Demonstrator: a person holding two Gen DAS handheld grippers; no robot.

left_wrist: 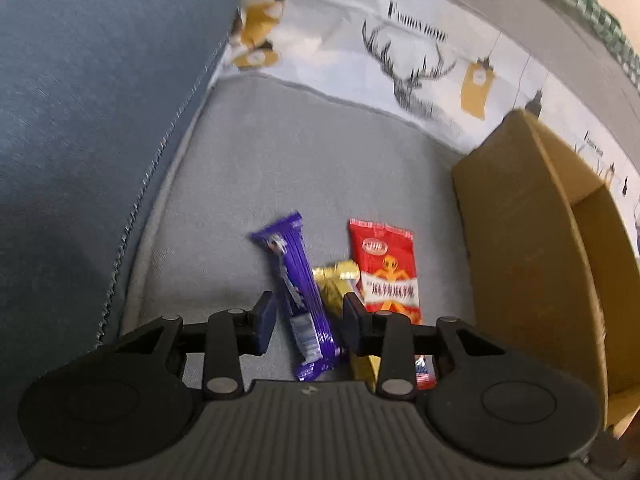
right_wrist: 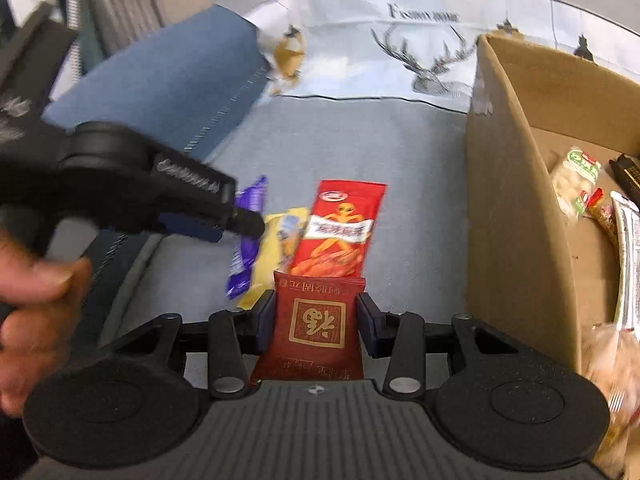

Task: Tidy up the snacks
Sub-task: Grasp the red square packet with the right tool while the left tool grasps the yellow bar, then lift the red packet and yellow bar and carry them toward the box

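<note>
Dark-red packet (right_wrist: 316, 328) pinched between right gripper's (right_wrist: 316, 320) fingers (right_wrist: 264, 320); purple bar (left_wrist: 300, 300) between left's.

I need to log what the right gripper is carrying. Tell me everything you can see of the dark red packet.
The dark red packet is a small glossy sachet with a gold square emblem and gold characters, its crimped top edge pointing away. It stands clamped between the right gripper's blue pads, lifted above the grey cushion, near the cardboard box.

Grey sofa seat cushion (left_wrist: 256, 184), blue cushion (left_wrist: 88, 120) at left, deer-print cloth (left_wrist: 408, 68) draped behind.
</note>
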